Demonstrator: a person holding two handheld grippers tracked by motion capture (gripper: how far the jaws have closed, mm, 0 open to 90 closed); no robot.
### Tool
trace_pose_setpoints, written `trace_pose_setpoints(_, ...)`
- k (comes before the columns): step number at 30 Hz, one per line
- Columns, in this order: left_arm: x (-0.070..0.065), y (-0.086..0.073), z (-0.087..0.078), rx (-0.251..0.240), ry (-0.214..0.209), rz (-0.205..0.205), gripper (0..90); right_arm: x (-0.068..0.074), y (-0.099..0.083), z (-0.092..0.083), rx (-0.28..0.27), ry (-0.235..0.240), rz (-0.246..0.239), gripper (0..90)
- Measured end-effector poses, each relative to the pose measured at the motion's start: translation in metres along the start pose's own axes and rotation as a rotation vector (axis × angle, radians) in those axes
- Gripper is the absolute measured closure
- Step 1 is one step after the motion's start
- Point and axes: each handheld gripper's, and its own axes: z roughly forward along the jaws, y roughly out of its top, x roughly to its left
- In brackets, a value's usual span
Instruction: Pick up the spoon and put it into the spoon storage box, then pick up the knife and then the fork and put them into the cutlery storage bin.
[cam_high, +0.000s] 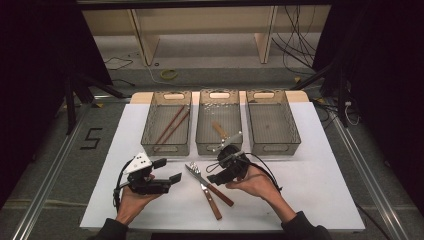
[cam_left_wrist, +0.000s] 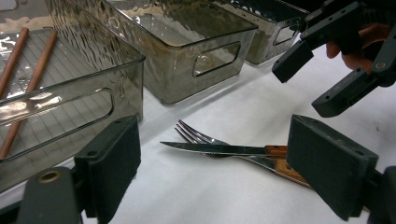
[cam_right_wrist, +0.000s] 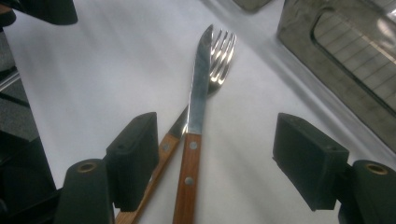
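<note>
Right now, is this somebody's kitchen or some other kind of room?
Probably a lab or recording room, not a kitchen: loose cables on the floor, metal rails beside the white table, and hand-held grippers over a knife and fork.

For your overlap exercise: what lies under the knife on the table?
The fork lies under the knife, crossing it; its prongs and wooden handle show, while the neck where the two cross is covered by the blade.

Ahead of my right jaws I see a glossy steel knife (cam_right_wrist: 198, 88) and fork (cam_right_wrist: 223, 51) with wooden handles; 3 smoky, rippled plastic bins (cam_high: 218, 120) sit on matt white table (cam_high: 325, 185).
</note>
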Motion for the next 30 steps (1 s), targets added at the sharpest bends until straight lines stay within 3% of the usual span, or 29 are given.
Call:
trace_pose_setpoints(20, 0.000, 0.000, -0.001, 0.001, 0.001, 0.003, 17.1, 0.008, -0.008, 0.019, 0.100, 0.036, -0.007, 31.9)
trace_pose_setpoints(30, 0.001, 0.000, -0.001, 0.002, 0.003, 0.005, 17.0, 0.008, -0.009, 0.025, 0.135, 0.038, -0.012, 40.2)
